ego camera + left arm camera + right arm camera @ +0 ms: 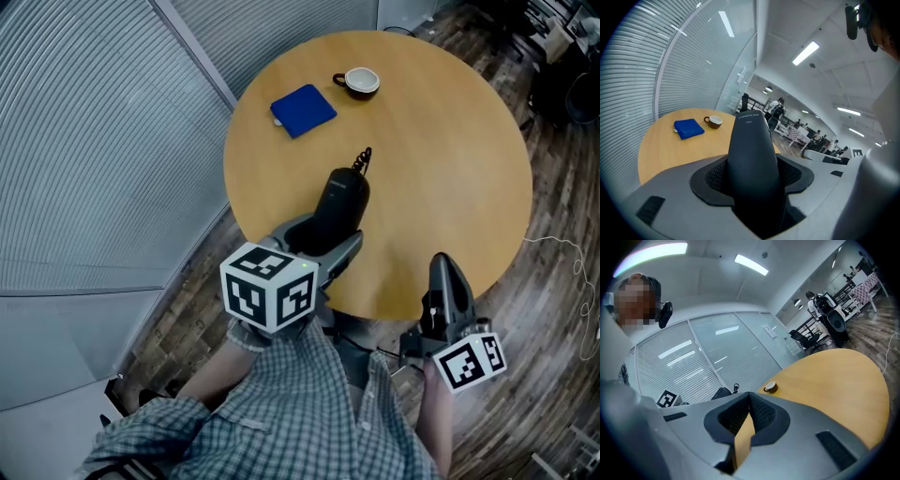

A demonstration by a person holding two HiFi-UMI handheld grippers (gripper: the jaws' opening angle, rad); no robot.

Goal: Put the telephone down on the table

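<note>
The telephone is a black handset [340, 199] with a coiled cord [364, 159] at its far end. My left gripper [322, 240] is shut on its near end and holds it over the near left part of the round wooden table [450, 159]. In the left gripper view the handset [750, 154] fills the gap between the jaws of the gripper [752, 187] and points away. I cannot tell whether it touches the table. My right gripper [442, 274] is by the table's near edge, shut and empty; its jaws [749, 401] meet at the tips.
A blue cloth [303, 111] and a brown cup [359, 82] with a white inside lie at the table's far left. Glass walls with blinds stand to the left. Wooden floor surrounds the table, and a thin cable [562, 248] lies on it at the right.
</note>
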